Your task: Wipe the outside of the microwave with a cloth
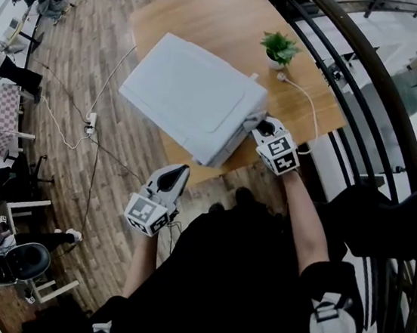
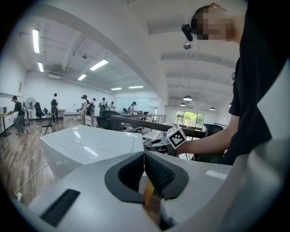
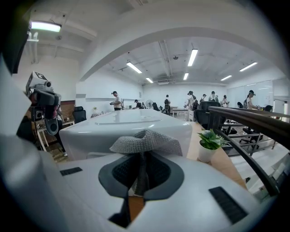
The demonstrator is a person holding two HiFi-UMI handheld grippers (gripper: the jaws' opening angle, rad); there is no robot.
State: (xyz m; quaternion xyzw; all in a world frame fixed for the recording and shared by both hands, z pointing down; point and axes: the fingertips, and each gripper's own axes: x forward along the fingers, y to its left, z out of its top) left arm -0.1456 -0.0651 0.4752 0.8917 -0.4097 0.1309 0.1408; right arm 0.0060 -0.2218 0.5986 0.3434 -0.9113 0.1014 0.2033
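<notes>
- Far left, on brown wood-plank floor (image 1: 93,55): white power strip (image 1: 90,120) with thin white cords trailing off it.
- Left of centre, low in head view: left gripper (image 1: 181,172) held over the floor, off the table's near edge, well apart from the microwave. Jaws pressed together at the tips in left gripper view (image 2: 144,156), nothing between them.
- Centre: big white boxy microwave (image 1: 191,95) set at an angle on the light wooden table (image 1: 213,18), near its front edge. Smooth white top and side filling the left half of left gripper view (image 2: 90,145).
- Right of centre: right gripper (image 1: 258,124) at the microwave's near right corner. Jaws clamped on a grey knitted cloth (image 3: 145,141), with the cloth's loose end fanned out above the tips (image 3: 142,170). Cloth (image 1: 254,118) right up against the microwave's corner edge in head view; white casing (image 3: 131,122) straight ahead behind the cloth in right gripper view.
- Further right: small green plant in white pot (image 1: 279,49) on the table, just beyond the microwave's far right corner, apart from it. Also seen right of the cloth (image 3: 209,142).
- Beside the pot: white cable (image 1: 302,94) curving over the tabletop toward the right gripper.
- Far right: curved black metal railing (image 1: 373,77) along the table's edge.
</notes>
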